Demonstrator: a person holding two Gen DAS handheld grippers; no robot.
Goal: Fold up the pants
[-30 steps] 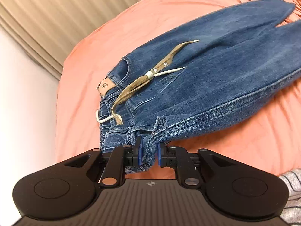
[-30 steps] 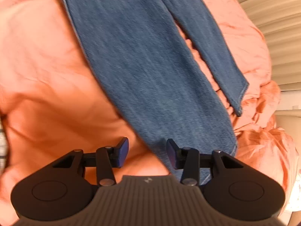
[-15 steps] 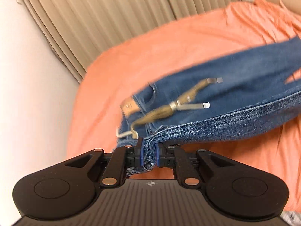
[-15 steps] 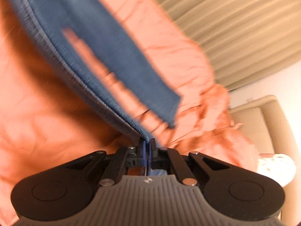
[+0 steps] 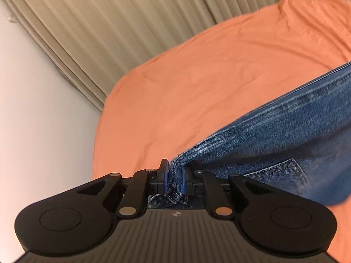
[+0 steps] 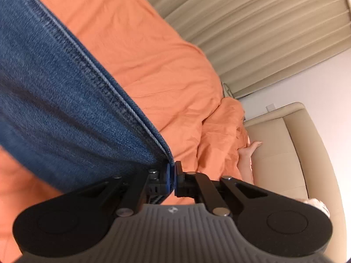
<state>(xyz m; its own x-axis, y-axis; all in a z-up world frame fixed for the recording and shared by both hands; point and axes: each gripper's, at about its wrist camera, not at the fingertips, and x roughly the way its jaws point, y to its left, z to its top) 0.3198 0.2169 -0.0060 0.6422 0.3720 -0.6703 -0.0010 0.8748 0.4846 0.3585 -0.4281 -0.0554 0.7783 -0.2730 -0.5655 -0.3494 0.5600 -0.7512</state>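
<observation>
Pants hang stretched above the orange bed, carried at both ends. Risk: denim slipping out, since each grip catches only an edge. Left tongs pinch the bunched waistband. Right tongs are pressed nearly together on the leg seam.

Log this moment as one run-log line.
left gripper: shut on jeans waist end | right gripper: shut on jeans seam edge | jeans: lifted over orange bedsheet | fold: not yet done
</observation>
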